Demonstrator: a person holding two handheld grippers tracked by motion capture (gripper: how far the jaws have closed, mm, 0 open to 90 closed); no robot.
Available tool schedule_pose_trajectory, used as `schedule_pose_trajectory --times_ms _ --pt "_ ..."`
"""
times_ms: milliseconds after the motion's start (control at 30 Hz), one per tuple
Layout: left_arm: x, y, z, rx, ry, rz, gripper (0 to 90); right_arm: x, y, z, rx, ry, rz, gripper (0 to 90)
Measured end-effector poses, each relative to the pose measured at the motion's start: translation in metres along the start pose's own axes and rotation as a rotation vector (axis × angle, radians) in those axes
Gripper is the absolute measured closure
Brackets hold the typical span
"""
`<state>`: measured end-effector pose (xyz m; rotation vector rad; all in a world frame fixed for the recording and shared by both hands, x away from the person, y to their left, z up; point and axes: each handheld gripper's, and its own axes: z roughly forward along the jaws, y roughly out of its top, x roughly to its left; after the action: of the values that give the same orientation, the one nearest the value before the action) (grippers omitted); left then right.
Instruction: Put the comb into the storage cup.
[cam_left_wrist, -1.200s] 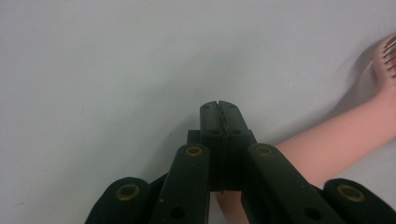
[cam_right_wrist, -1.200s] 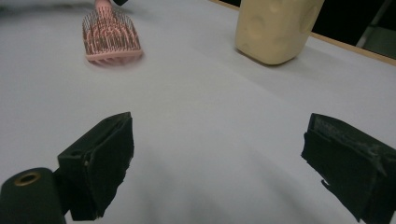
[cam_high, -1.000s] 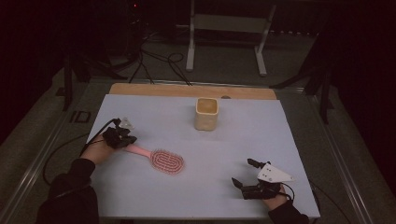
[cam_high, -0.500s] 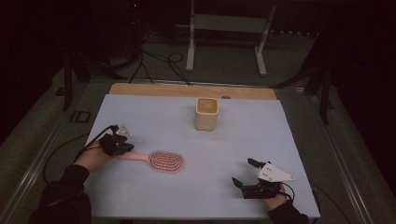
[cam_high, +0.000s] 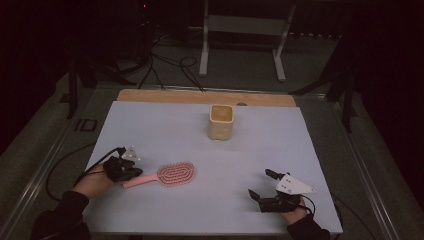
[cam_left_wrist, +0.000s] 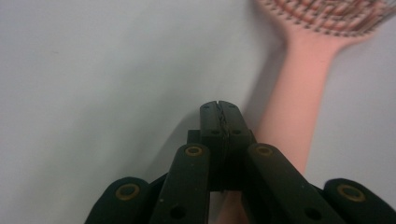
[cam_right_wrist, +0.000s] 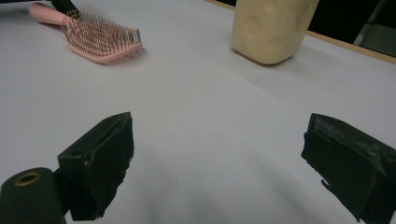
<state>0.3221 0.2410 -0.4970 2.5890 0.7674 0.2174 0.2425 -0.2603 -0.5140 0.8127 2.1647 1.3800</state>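
**Left tool pressed together beside the brush handle**

The left tool (cam_left_wrist: 219, 122) has its jaws pressed flat against each other with nothing between them. The pink hairbrush (cam_left_wrist: 299, 93) lies on the white surface (cam_left_wrist: 93, 70) with its handle just beside the closed tip, on the jaws' right in the left gripper view; whether the two touch cannot be told. The bristled head lies farther out, past the tip. From above, the left tool (cam_high: 131, 170) sits at the handle end of the hairbrush (cam_high: 170, 175), whose head points away from it toward the middle of the surface (cam_high: 165, 125).

The right tool (cam_right_wrist: 219, 168) stands spread wide, holding nothing, with bare surface between its jaws. Well ahead of it to the left lies the hairbrush (cam_right_wrist: 95, 37), bristles up; farther off to the right stands a cream cup (cam_right_wrist: 271, 28). From above, the right tool (cam_high: 265, 185) rests near the surface's front edge, well apart from the cup (cam_high: 221, 121).
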Motion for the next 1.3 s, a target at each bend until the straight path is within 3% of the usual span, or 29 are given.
schedule_pose_trajectory --times_ms 167,400,533,767,967,1300 --pt "-0.012 0.0 -0.003 -0.021 -0.033 0.012 90.0 0.0 0.0 0.0 -0.002 -0.004 -0.001 8.8" --pt "-0.024 -0.001 -0.004 -0.011 -0.061 0.028 90.0 0.0 0.0 0.0 0.001 -0.002 -0.002 8.8" --pt "-0.032 0.001 -0.006 -0.028 -0.058 0.033 89.9 -0.001 0.001 0.0 -0.004 -0.004 0.005 8.9" --pt "-0.045 0.003 -0.006 -0.009 -0.066 0.05 89.9 0.0 0.001 0.001 0.002 -0.002 -0.002 8.9" --pt "-0.052 0.002 -0.005 -0.009 -0.09 0.038 89.9 0.0 0.001 0.001 0.003 -0.002 -0.004 8.8" --pt "-0.063 0.005 -0.004 0.013 -0.102 0.065 89.9 0.0 0.001 0.002 0.002 0.0 -0.002 8.8"
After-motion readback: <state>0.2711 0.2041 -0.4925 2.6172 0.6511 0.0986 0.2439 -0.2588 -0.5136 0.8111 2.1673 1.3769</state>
